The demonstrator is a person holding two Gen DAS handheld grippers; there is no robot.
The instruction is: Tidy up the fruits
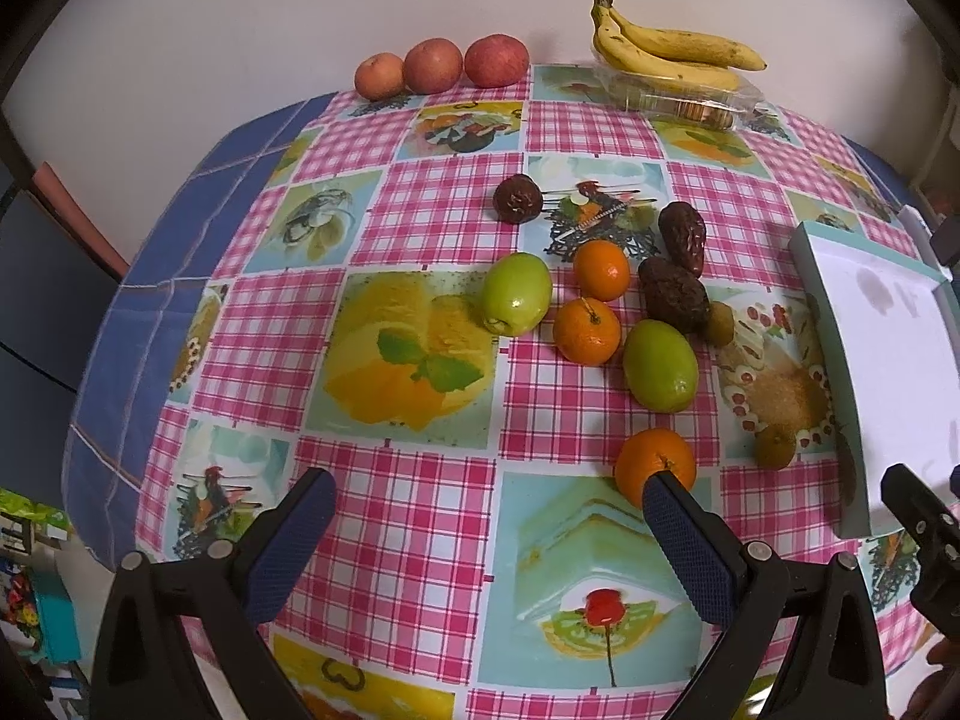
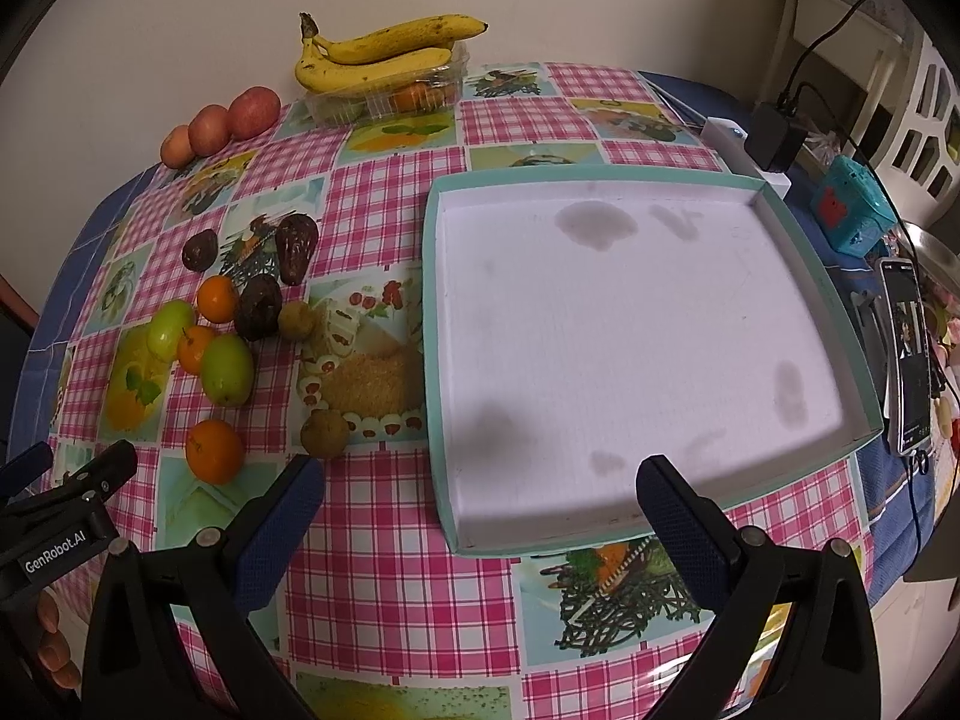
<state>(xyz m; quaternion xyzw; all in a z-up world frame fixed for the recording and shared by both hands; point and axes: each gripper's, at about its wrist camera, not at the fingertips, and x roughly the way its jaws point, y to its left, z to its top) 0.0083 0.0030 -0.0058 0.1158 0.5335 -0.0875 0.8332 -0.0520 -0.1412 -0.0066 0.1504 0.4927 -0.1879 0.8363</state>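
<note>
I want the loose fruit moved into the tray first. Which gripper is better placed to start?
Probably left: the left gripper is open among the fruit, one finger by the nearest orange. The right gripper faces the empty tray.

Soft, warm indoor light falls evenly from above, leaving both views fairly bright with only faint, short shadows beside the fruit. A small white glint sits on the shiny round green fruit (image 1: 516,294). The glossy pink-checked tabletop (image 1: 414,516) bulges strongly under fisheye distortion, and dark vignetting fills the corners. A blurred grey shadow lies across the white floor of the shallow teal-rimmed cardboard tray (image 2: 624,336). Focus is slightly soft and grainy throughout.
</note>
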